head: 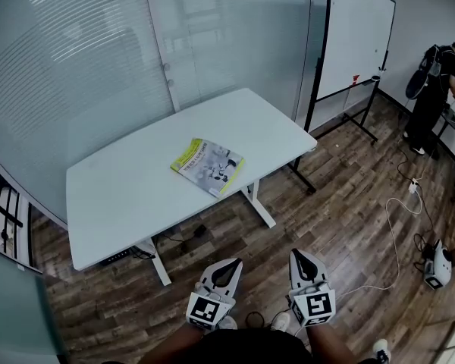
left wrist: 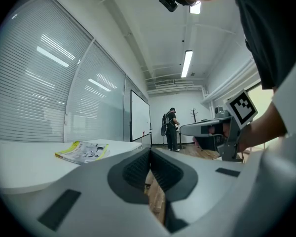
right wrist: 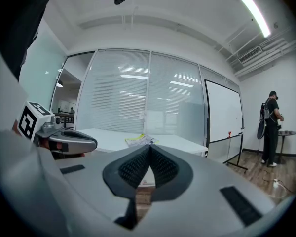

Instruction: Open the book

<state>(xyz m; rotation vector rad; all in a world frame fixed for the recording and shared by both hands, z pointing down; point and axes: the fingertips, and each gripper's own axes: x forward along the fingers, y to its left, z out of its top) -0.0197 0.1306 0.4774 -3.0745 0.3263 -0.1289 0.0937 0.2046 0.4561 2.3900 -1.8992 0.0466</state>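
A closed book [head: 208, 166] with a yellow-green and white cover lies flat near the middle of the white table [head: 129, 196]. It also shows in the left gripper view as the book [left wrist: 83, 151] and, small and distant, in the right gripper view as the book [right wrist: 139, 140]. My left gripper [head: 229, 265] and right gripper [head: 301, 255] are held side by side low in the head view, well short of the table and pointing toward it. Both are shut with nothing between the jaws, as my left gripper [left wrist: 150, 154] and right gripper [right wrist: 150, 149] show up close.
Frosted glass walls stand behind the table. A whiteboard on a wheeled stand [head: 354, 36] is at the right. A person in black [head: 432, 97] stands far right. Cables [head: 398, 226] and a white device [head: 438, 267] lie on the wooden floor.
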